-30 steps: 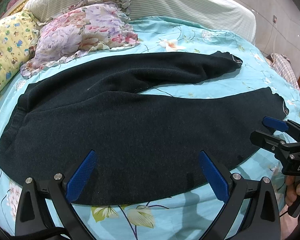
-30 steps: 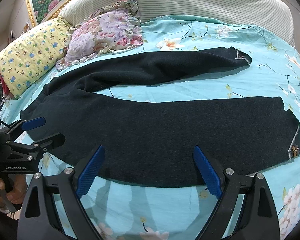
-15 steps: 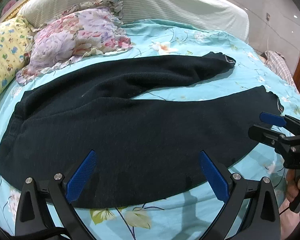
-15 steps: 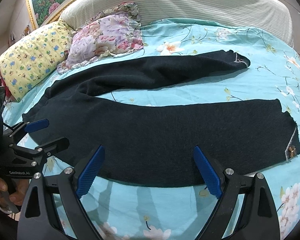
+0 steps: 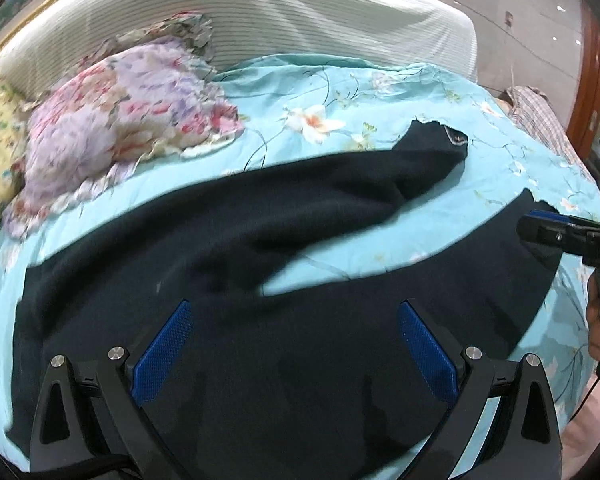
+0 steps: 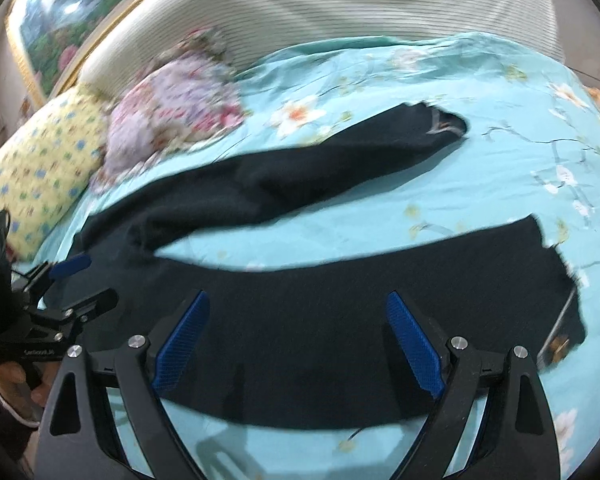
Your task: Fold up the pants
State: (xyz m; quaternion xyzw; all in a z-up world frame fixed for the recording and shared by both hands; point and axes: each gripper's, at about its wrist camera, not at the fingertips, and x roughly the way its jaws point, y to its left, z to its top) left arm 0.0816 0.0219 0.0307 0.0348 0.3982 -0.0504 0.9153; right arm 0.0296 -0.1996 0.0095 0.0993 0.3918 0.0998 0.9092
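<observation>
Black pants (image 5: 284,336) lie spread flat on the turquoise floral bedspread (image 5: 340,92), waist to the left, legs splayed in a V to the right; they also show in the right wrist view (image 6: 320,312). My left gripper (image 5: 294,342) is open and empty, low over the seat and near leg. My right gripper (image 6: 298,338) is open and empty over the near leg, close to its front edge. The right gripper also shows at the right edge of the left wrist view (image 5: 540,226), by the near leg's cuff. The left gripper shows at the left of the right wrist view (image 6: 84,280), by the waistband.
A floral pillow (image 5: 120,120) and a yellow patterned pillow (image 6: 36,176) lie at the back left against the striped headboard (image 5: 300,12). A plaid cloth (image 5: 540,112) lies at the bed's far right edge. The far cuff (image 6: 440,124) lies near the bed's middle.
Both grippers have moved forward and lower over the pants, so the near leg fills more of each view. Both stay open. The pants have not visibly shifted.
</observation>
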